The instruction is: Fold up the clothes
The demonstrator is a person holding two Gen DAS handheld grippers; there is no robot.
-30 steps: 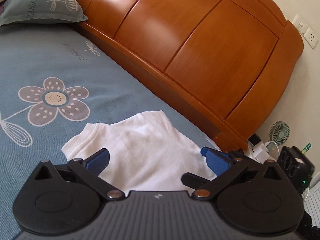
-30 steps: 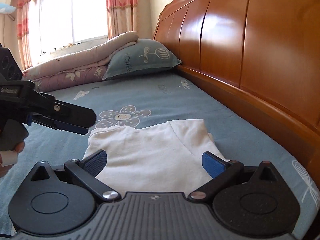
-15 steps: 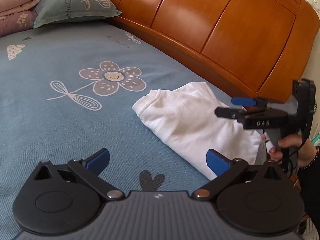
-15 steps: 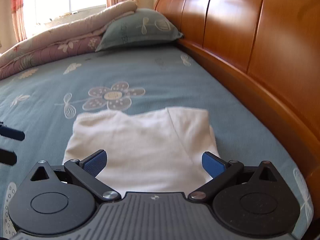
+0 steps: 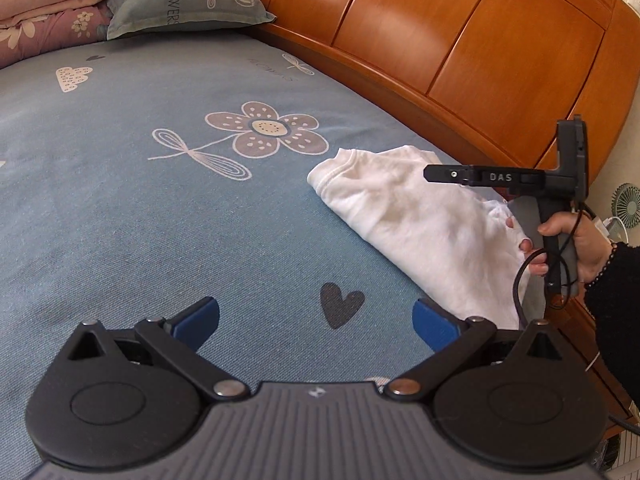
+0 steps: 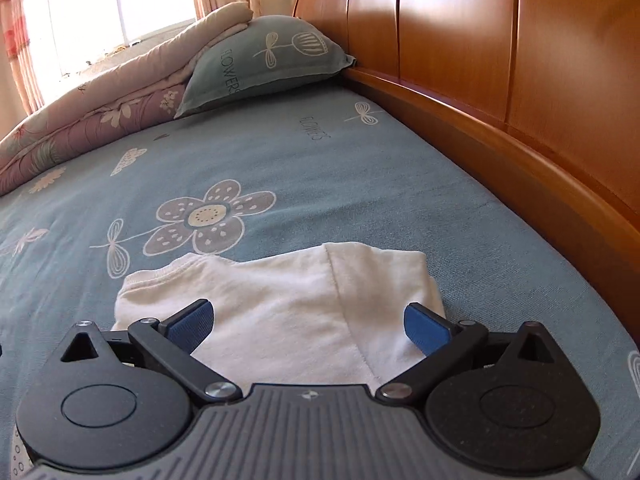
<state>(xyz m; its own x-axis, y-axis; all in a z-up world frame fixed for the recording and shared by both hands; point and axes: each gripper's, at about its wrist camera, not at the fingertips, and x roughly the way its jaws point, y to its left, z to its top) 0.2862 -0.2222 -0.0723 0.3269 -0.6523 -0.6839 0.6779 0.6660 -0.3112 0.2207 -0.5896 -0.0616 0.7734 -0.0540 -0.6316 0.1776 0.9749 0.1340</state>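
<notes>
A white garment [image 5: 416, 216] lies folded on the blue flower-print bedsheet [image 5: 160, 220], near the edge of the bed that runs along the wooden headboard [image 5: 460, 52]. The left gripper [image 5: 316, 320] hangs over bare sheet with its jaws spread wide and nothing between them, just beside the garment's near corner. The right gripper [image 6: 310, 322] is also released, its blue pads [image 6: 190, 322] parted above the garment's near end; whether they touch the cloth is hard to tell from this low angle. In the left wrist view the right gripper shows side-on, held by a hand [image 5: 560, 240] in a dark sleeve [image 5: 616, 296]. A green pillow [image 6: 260, 64] and a folded quilt [image 6: 100, 116] lie at the far end.
</notes>
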